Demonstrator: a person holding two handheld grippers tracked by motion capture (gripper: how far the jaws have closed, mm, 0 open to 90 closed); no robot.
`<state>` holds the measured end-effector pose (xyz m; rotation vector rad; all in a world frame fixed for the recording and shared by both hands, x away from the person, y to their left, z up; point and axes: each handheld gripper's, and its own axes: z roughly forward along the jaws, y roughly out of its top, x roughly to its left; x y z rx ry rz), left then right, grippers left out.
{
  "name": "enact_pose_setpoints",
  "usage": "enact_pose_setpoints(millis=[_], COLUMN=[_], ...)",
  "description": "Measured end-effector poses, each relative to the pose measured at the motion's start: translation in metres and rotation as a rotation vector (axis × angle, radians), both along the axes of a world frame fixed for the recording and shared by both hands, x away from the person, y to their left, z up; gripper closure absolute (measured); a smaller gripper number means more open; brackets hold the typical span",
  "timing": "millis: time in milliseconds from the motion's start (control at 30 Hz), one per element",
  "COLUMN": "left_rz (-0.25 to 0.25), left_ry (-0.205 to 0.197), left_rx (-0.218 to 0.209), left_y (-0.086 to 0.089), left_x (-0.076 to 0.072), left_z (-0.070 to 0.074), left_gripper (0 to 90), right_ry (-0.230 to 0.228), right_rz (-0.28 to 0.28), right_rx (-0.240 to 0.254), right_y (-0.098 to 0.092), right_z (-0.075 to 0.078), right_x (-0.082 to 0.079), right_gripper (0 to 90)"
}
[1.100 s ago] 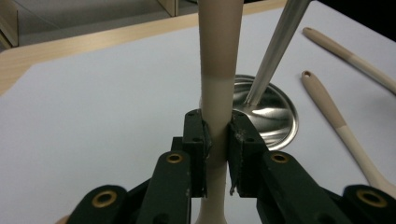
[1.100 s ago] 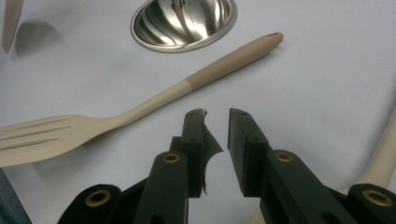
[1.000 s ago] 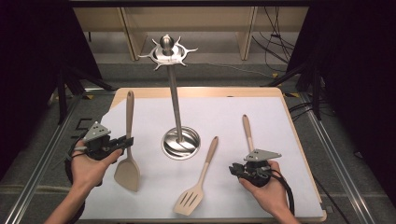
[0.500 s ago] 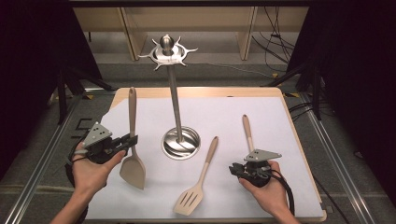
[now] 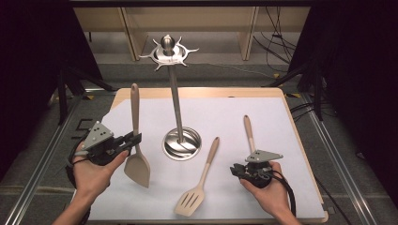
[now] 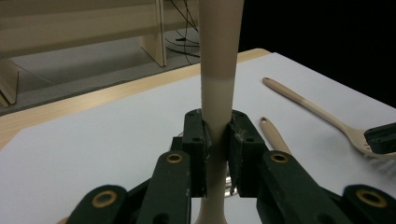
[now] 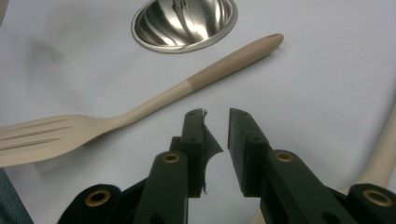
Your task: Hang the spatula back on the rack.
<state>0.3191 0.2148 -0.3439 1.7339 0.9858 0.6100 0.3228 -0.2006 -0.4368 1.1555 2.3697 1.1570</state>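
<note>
The left gripper (image 5: 134, 139), black with a grey three-cornered plate on top, is gripping the neck of a beige solid-bladed turner with a tan handle end (image 5: 135, 140); in the left gripper view its jaws are pressing on the slim neck of that turner (image 6: 217, 93) from both sides, with the handle rising straight up between them; in the high view the turner is standing nearly upright, blade down near the white sheet (image 5: 281, 131) that is covering the wooden table (image 5: 197, 92), handle pointing up and away from the person; the left hand (image 5: 94, 171) is wrapping around the gripper body from below.

The right gripper (image 5: 237, 169) is sitting low over the sheet at the near right, held in the right hand (image 5: 265, 190); in the right gripper view its jaws are standing a little apart with nothing but bare sheet between them, so it is grasping nothing; a beige slotted turner with a tan handle (image 7: 140, 109) is lying flat just ahead of those jaws, its slotted head toward the person; a third beige utensil with a long handle (image 5: 248, 133) is lying just beyond the right gripper, its head hidden under it.

A tall polished steel utensil stand with a round dished base and a star-shaped hook crown (image 5: 174, 103) is standing mid-table, between the two grippers and apart from the held turner.
</note>
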Motion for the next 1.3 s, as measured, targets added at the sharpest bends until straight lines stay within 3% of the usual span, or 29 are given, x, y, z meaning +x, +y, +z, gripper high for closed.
enact_pose_setpoints(millis=[133, 267, 300, 367, 433, 467, 533, 600, 700, 1100, 1300], left_rz=[-0.002, -0.007, -0.007, -0.013, -0.017, -0.019, -0.027, -0.031, -0.034, -0.034, -0.033], left_ry=[-0.019, -0.040, -0.046, -0.059, -0.062, -0.063, -0.067, -0.072, -0.078, -0.102, -0.093], left_rx=[-0.023, -0.029, -0.031, -0.037, -0.031, -0.034, -0.031, -0.033, -0.034, -0.032, -0.041], left_y=[-0.004, -0.008, -0.009, -0.011, -0.014, -0.016, -0.019, -0.022, -0.025, -0.037, -0.042], left_x=[-0.002, -0.005, -0.005, -0.006, -0.007, -0.007, -0.006, -0.006, -0.005, -0.002, 0.000], left_z=[0.003, 0.008, 0.010, 0.012, 0.015, 0.016, 0.017, 0.018, 0.021, 0.031, 0.034], left_gripper=[78.1, 78.1, 78.1, 78.0, 78.1, 78.0, 78.0, 78.0, 78.0, 78.0, 78.0], right_ry=[0.019, -0.016, 0.004, -0.009, 0.036, 0.015, 0.044, 0.042, -0.009, 0.017, 0.036], right_rz=[0.000, 0.002, -0.001, 0.009, -0.011, -0.001, -0.020, -0.018, 0.014, -0.001, -0.010], right_rx=[-0.012, -0.014, -0.003, -0.011, 0.002, -0.011, 0.005, 0.005, -0.020, -0.003, 0.005], right_y=[0.000, 0.000, 0.001, 0.001, 0.003, 0.001, 0.003, 0.003, 0.000, 0.001, 0.002], right_z=[0.001, -0.001, 0.000, -0.001, 0.000, 0.000, 0.001, 0.001, -0.001, 0.001, 0.001], right_x=[-0.001, 0.000, 0.000, 0.001, -0.002, 0.000, -0.003, -0.003, 0.001, -0.001, -0.002], right_gripper=[76.7, 76.7, 76.7, 76.8, 76.7, 76.7, 76.7, 76.7, 76.8, 76.8, 76.8])
